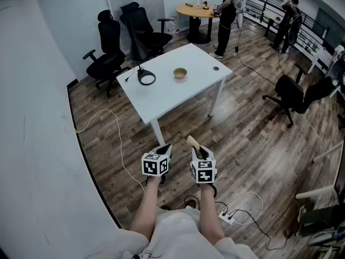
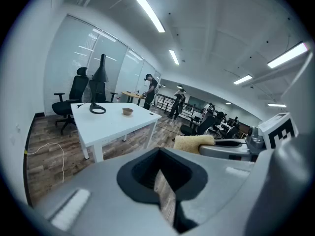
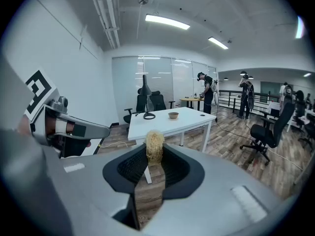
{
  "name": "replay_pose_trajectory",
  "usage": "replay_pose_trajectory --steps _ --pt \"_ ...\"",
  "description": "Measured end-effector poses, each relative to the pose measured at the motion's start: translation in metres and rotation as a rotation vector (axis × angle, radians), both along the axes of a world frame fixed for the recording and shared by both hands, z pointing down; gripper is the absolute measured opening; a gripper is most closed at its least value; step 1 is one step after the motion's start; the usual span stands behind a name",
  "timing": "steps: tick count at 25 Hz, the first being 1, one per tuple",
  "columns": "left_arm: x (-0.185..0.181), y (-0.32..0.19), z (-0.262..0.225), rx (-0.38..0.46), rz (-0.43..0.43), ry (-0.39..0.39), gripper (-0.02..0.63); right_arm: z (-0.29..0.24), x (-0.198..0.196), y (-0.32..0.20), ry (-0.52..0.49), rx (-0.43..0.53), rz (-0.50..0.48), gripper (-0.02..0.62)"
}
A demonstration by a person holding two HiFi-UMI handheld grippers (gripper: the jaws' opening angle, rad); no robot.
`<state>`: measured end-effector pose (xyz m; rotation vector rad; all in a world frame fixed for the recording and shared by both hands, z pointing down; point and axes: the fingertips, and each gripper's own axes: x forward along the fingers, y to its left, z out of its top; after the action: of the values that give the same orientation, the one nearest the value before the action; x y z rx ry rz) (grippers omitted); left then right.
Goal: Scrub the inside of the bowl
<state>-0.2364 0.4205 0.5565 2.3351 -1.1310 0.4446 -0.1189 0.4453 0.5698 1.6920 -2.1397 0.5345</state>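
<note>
Bowl [image 1: 180, 73] sits on the white table [image 1: 161, 99], well apart from both grippers.
Forearms reach forward side by side over the floor; right gripper [image 1: 198, 149] clamps a fibrous scrubber [image 1: 192, 141], left gripper [image 1: 166, 150] jaws together, empty.

Bowl [image 1: 180, 73] rests on white worktop [image 1: 167, 96] near a black ring [image 1: 146, 77]. Left tongs [image 1: 166, 149] and right tongs [image 1: 199, 151] hang over wooden floor [image 1: 242, 139], well apart from it; right tongs carry a sponge [image 1: 192, 141].

A white table [image 1: 167, 93] stands on the wood floor [image 1: 242, 123], well ahead of the left gripper [image 1: 165, 150] and the right gripper [image 1: 200, 152]. On it sit a wooden bowl [image 1: 180, 73] straight ahead, a black ring-shaped object [image 1: 146, 78] toward the left gripper's side, and a small dark object [image 1: 216, 68] toward the right gripper's side.
</note>
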Motion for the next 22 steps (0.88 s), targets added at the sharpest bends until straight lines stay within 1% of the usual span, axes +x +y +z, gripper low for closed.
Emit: replay_pose_trajectory --steps 4,9,13,15,18,22 --pt "0.004 -0.001 -0.001 0.006 -0.026 0.015 0.0 0.003 0.007 0.003 -0.016 0.001 -0.003 0.107" --pt "0.016 0.0 -0.003 0.019 -0.028 0.005 0.0 0.004 0.015 0.005 -0.02 -0.001 -0.021 0.107" --pt "0.023 0.011 0.008 0.005 -0.046 0.006 0.0 0.009 0.019 0.017 -0.019 0.005 -0.05 0.107" --pt "0.027 0.017 0.017 -0.007 -0.048 -0.006 0.0 0.013 0.022 0.022 -0.017 0.005 -0.062 0.107" --pt "0.035 0.021 0.023 -0.022 -0.037 -0.02 0.0 0.017 0.033 0.024 -0.033 -0.006 -0.053 0.109" --pt "0.04 0.019 0.019 -0.021 -0.035 -0.006 0.0 0.022 0.042 0.026 -0.05 -0.018 -0.052 0.11"
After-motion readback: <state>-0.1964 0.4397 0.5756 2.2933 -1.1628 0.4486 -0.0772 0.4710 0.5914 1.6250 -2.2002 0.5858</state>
